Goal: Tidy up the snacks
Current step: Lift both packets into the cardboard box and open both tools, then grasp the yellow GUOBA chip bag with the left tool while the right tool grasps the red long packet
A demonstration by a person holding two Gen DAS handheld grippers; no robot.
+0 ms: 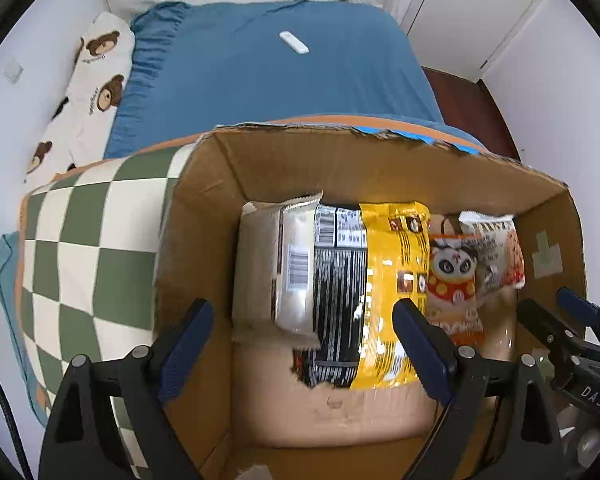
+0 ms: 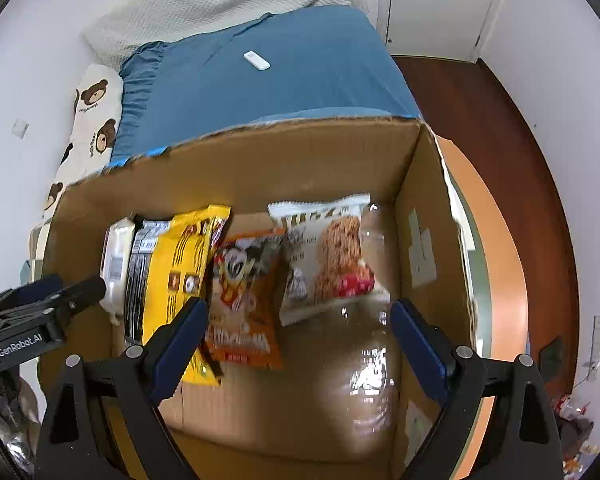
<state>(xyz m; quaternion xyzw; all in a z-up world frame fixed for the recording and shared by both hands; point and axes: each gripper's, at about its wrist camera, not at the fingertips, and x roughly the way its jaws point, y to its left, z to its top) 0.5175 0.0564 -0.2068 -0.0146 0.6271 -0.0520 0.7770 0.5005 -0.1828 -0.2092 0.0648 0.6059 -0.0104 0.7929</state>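
Observation:
An open cardboard box (image 1: 300, 160) (image 2: 240, 164) holds several snack packs in a row: a silver pack (image 1: 296, 264) (image 2: 114, 260), a black and yellow pack (image 1: 384, 280) (image 2: 172, 276), an orange panda pack (image 1: 456, 280) (image 2: 244, 292) and a white oat-bar pack (image 1: 496, 252) (image 2: 328, 256). My left gripper (image 1: 304, 352) is open and empty above the box's left part. My right gripper (image 2: 300, 356) is open and empty above the box's right part. Each gripper shows at the edge of the other's view, the right (image 1: 560, 320) and the left (image 2: 60, 292).
The box stands on a green and white checked cloth (image 1: 88, 248) with an orange border (image 2: 496, 240). Behind is a bed with a blue sheet (image 1: 284, 76) (image 2: 268, 80), a white remote (image 1: 294, 42) (image 2: 257, 60) and a bear-print pillow (image 1: 88, 92). Wooden floor (image 2: 480, 120) lies right.

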